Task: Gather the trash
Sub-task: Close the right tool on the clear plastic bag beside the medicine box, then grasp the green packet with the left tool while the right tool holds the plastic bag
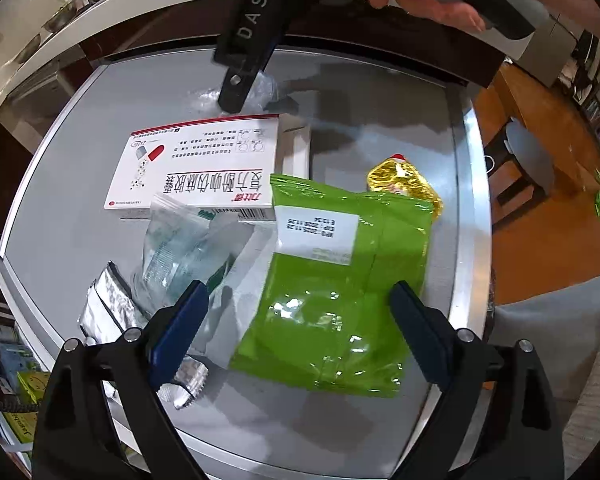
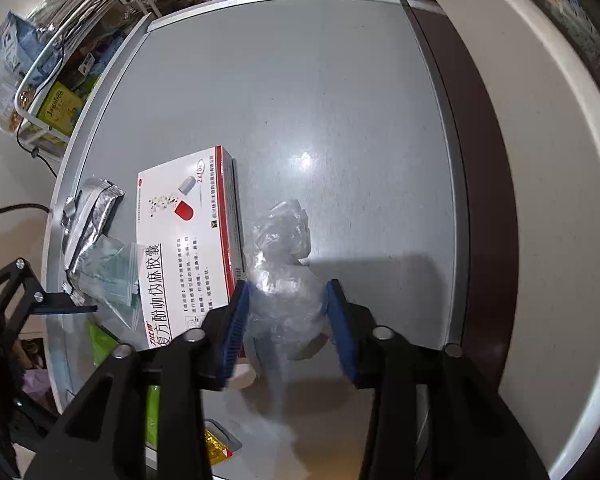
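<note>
Trash lies on a grey table [image 1: 466, 184]. My left gripper [image 1: 298, 286] hangs open over a green pouch [image 1: 340, 280], its blue pads straddling the pouch without pressing it. Beside the pouch lie a clear zip bag [image 1: 180, 248], silver foil packets [image 1: 104, 304], a white and red medicine box [image 1: 204, 164] and a yellow foil wrapper [image 1: 404, 184]. In the right wrist view my right gripper [image 2: 286, 286] points down with a crumpled clear plastic wrap [image 2: 284, 256] between its pads, which touch it on both sides. The wrap lies right beside the medicine box [image 2: 188, 240].
A wire rack [image 2: 52, 80] full of packets stands off the table's left edge. A white counter [image 2: 540, 160] runs along the right. A person's hand [image 1: 428, 4] holds the right gripper's handle. A stool [image 1: 516, 168] stands on the wooden floor beyond the table.
</note>
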The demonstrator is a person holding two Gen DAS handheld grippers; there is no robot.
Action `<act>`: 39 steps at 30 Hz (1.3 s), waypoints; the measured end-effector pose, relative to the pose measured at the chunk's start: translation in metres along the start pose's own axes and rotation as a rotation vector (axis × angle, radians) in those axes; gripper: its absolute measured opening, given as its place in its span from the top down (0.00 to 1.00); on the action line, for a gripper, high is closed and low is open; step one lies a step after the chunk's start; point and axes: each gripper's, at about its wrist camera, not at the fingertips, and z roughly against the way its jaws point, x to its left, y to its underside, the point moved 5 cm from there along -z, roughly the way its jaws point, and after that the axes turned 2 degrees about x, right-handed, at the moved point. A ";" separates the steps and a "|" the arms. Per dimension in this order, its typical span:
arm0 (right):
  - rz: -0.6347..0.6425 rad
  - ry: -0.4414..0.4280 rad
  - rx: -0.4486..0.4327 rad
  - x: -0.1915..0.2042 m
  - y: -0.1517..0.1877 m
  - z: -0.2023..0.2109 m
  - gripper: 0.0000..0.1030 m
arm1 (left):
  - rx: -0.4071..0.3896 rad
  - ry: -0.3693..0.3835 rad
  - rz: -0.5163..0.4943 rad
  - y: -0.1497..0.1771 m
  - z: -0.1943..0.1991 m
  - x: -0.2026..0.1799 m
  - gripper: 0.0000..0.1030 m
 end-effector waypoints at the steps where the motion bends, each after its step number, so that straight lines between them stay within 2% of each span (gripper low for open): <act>1: 0.010 0.014 0.000 0.003 0.000 -0.001 0.47 | -0.001 -0.004 0.001 0.000 0.001 -0.001 0.10; 4: 0.015 0.023 -0.002 0.001 -0.002 -0.004 0.47 | -0.004 -0.023 -0.001 -0.002 -0.001 -0.002 0.10; 7: 0.003 0.005 -0.001 0.003 -0.007 -0.005 0.52 | -0.004 -0.045 -0.005 -0.004 -0.004 -0.004 0.10; 10: -0.044 -0.062 -0.029 0.001 -0.010 0.004 0.52 | -0.014 -0.045 0.004 -0.006 0.000 -0.004 0.10; 12: -0.018 0.016 -0.026 -0.001 -0.010 0.006 0.52 | -0.019 -0.035 0.014 -0.006 0.001 -0.002 0.10; 15: -0.009 0.009 -0.009 -0.002 -0.009 0.001 0.52 | -0.014 -0.033 -0.006 -0.006 0.000 -0.004 0.10; 18: 0.020 0.075 0.004 -0.001 -0.012 -0.008 0.52 | -0.011 -0.042 -0.017 -0.008 -0.001 -0.007 0.10; 20: 0.026 0.070 0.019 0.002 -0.011 -0.015 0.52 | -0.005 -0.057 -0.029 -0.007 -0.003 -0.011 0.10; 21: 0.032 0.076 0.022 0.004 -0.010 -0.019 0.54 | -0.004 -0.065 -0.034 -0.006 -0.005 -0.012 0.10; 22: 0.036 0.080 0.024 0.004 -0.010 -0.022 0.61 | -0.009 -0.070 -0.033 -0.006 -0.005 -0.012 0.10; 24: 0.033 0.077 0.013 0.008 -0.014 -0.023 0.66 | -0.019 -0.083 -0.021 -0.006 -0.004 -0.011 0.10; 26: 0.017 0.056 0.002 0.002 -0.009 -0.017 0.66 | -0.020 -0.088 -0.011 -0.005 -0.004 -0.009 0.10; 28: 0.008 0.051 -0.004 0.000 -0.007 -0.015 0.66 | -0.022 -0.076 -0.003 -0.003 -0.004 -0.009 0.22; 30: -0.007 0.038 -0.012 -0.004 -0.004 -0.011 0.66 | -0.021 -0.060 0.018 -0.002 -0.001 -0.009 0.28; 33: -0.026 0.019 -0.027 -0.008 0.004 -0.003 0.66 | -0.024 -0.057 0.048 -0.001 0.001 -0.006 0.28; 35: -0.021 0.015 -0.026 -0.012 0.010 0.001 0.66 | -0.034 -0.049 0.049 0.000 0.003 -0.007 0.27; 37: -0.021 0.008 -0.026 -0.011 0.014 0.003 0.66 | -0.032 -0.042 0.039 -0.001 0.005 -0.010 0.09; 39: -0.021 0.007 -0.027 -0.009 0.014 0.002 0.66 | -0.047 -0.070 -0.002 -0.003 0.009 -0.013 0.08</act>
